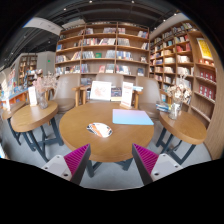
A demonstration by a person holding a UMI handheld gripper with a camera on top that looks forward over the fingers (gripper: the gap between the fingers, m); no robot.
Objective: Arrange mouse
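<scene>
Here we hold the hand-held gripper wide open and empty, its pink pads apart above the floor, short of the round worktop. On that worktop, beyond the fingers, we see the white mouse, and right of the mouse, a little farther back, a blue mat. Behind the mouse stand chairs, then bookshelves along the far wall.

a library or bookshop: tall book-filled shelves behind round wooden tables
</scene>
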